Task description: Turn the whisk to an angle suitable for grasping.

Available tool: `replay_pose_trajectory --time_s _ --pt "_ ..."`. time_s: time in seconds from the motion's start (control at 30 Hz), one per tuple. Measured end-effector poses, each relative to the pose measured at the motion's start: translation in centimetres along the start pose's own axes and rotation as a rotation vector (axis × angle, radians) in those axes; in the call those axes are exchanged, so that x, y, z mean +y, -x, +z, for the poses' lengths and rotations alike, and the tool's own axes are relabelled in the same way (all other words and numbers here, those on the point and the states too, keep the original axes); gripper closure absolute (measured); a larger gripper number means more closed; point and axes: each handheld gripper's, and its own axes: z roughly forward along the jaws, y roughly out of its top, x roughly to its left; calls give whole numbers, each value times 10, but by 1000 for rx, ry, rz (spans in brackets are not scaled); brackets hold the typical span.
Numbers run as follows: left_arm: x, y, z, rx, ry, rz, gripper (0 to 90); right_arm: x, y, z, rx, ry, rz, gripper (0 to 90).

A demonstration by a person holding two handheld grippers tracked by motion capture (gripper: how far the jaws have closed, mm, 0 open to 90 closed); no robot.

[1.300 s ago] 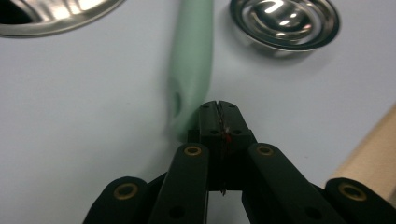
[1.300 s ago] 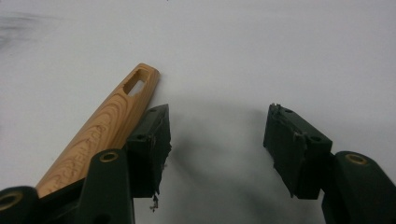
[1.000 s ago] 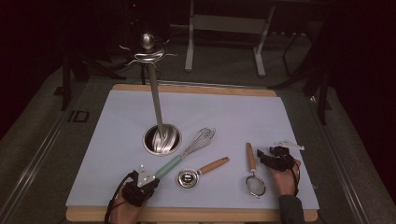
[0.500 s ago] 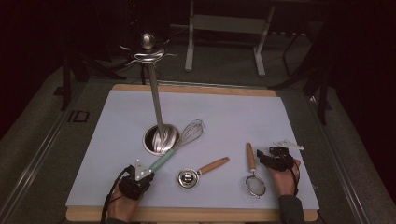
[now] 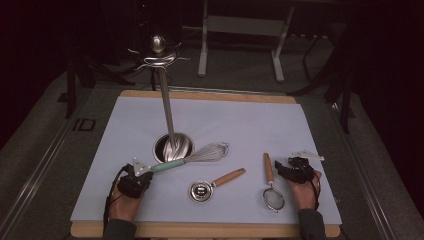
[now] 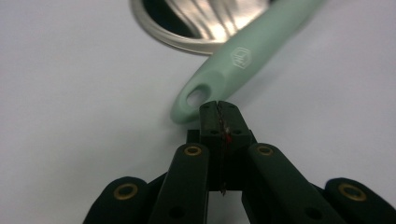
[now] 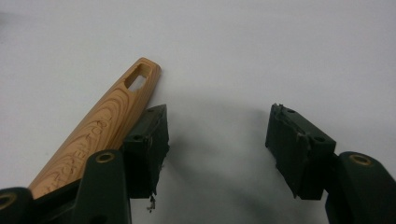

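Nearest, the left tool (image 6: pixel 218 108) has its jaws pressed together on nothing, tips just at the looped end of the mint-handled whisk (image 5: pixel 192 157). The right tool (image 7: pixel 217 135) stands spread beside the wooden-handled strainer (image 5: pixel 270 182), gripping nothing. A round measuring scoop (image 5: pixel 207 187) lies between. Beyond, the whisk's wires seem to rest against the hanging stand's base (image 5: pixel 172 146). Judged from this, no utensil is hung on the surface (image 5: pixel 240 125) stand yet; lifting and hooking remain.

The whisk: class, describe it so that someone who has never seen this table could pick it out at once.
Start at the tall steel stand rising from its round base on the white mat. The whisk lies just in front of that base, its wire head pointing right. It alone has a mint-green handle; the two neighbours to its right have wooden ones.
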Motion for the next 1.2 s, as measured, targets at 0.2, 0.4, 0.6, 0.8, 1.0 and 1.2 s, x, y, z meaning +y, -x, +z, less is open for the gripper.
replay_pose_trajectory --time_s 0.2,0.4,0.6,0.8,1.0,1.2 --pt "11 -16 13 18 3 -35 897 0 -1 0 -8 -5 -12 380" --pt "8 -22 8 36 22 -46 898 0 -1 0 -6 -4 -11 379" --pt "10 -41 8 60 51 -125 898 0 -2 1 -13 -6 -17 377" --pt "17 -51 17 45 57 -112 898 0 -3 1 -15 -7 -22 376" --pt "20 -50 25 17 33 -49 898 0 -2 1 -13 -6 -20 374" --pt "13 -43 22 0 45 -71 898 0 -3 1 -14 -8 -22 374"
